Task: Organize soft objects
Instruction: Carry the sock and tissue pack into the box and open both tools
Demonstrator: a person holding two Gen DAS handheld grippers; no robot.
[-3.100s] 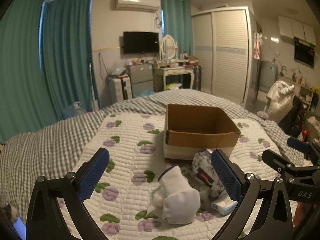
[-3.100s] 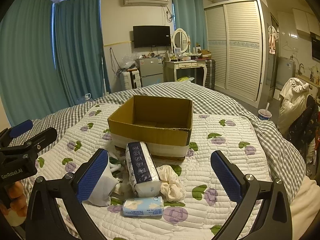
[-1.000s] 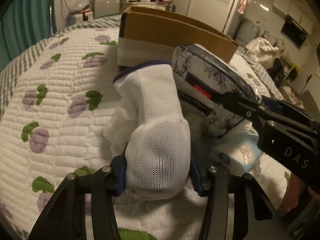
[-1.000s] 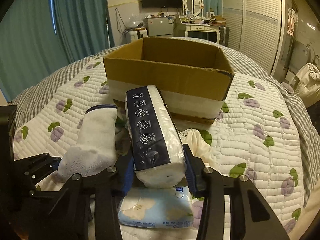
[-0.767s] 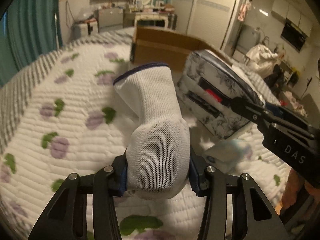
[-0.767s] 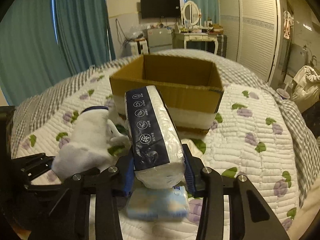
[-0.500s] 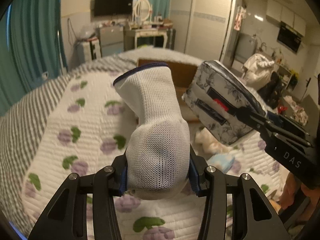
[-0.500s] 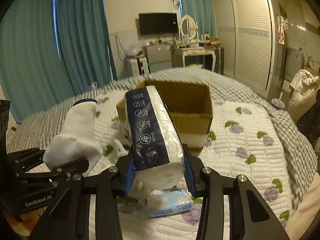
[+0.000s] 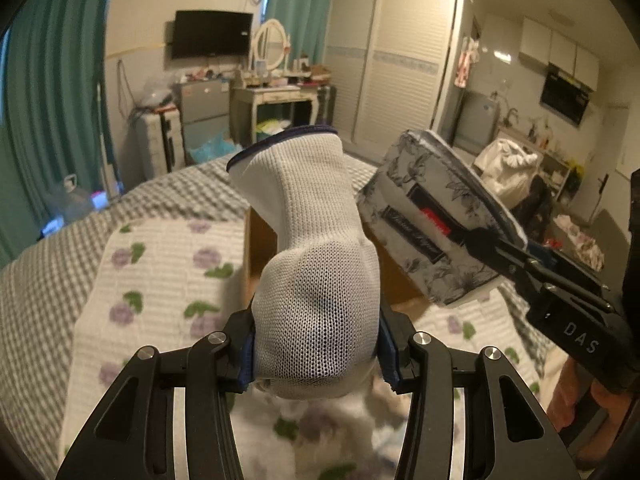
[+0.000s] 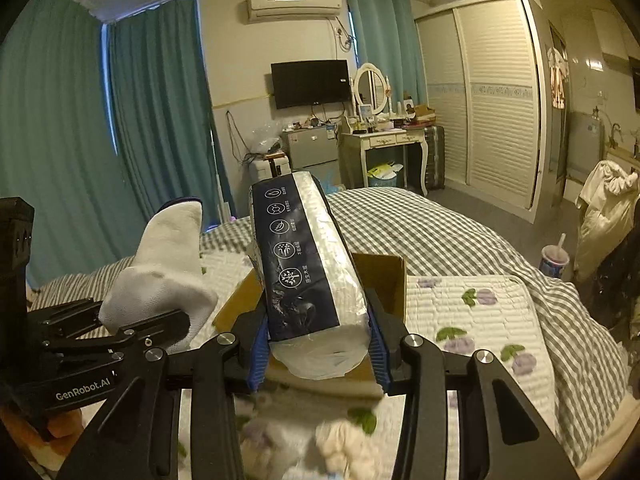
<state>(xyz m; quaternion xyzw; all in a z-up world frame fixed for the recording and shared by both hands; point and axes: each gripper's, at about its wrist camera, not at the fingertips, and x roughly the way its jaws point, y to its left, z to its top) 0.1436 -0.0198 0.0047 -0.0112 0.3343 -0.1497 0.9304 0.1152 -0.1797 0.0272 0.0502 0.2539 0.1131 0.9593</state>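
My left gripper [image 9: 318, 364] is shut on a white sock [image 9: 312, 264] with a dark cuff and holds it up above the bed. The sock also shows in the right wrist view [image 10: 160, 276]. My right gripper [image 10: 318, 344] is shut on a tissue pack [image 10: 308, 268] with a navy label and holds it up; the same pack shows floral-printed in the left wrist view [image 9: 432, 224]. The open cardboard box [image 10: 384, 276] sits on the quilt just behind both held things, mostly hidden by them; its left wall [image 9: 260, 244] shows behind the sock.
A cream cloth wad [image 10: 344, 448] lies blurred on the flowered quilt [image 9: 160, 272] below my right gripper. The grey checked bedspread [image 10: 460, 240] runs around the quilt. A dressing table [image 10: 384, 148] and wardrobe [image 10: 492, 100] stand beyond the bed.
Both grippers have closed on the sock and the tissue pack and lifted them off the quilt, rising until the box lies low behind them.
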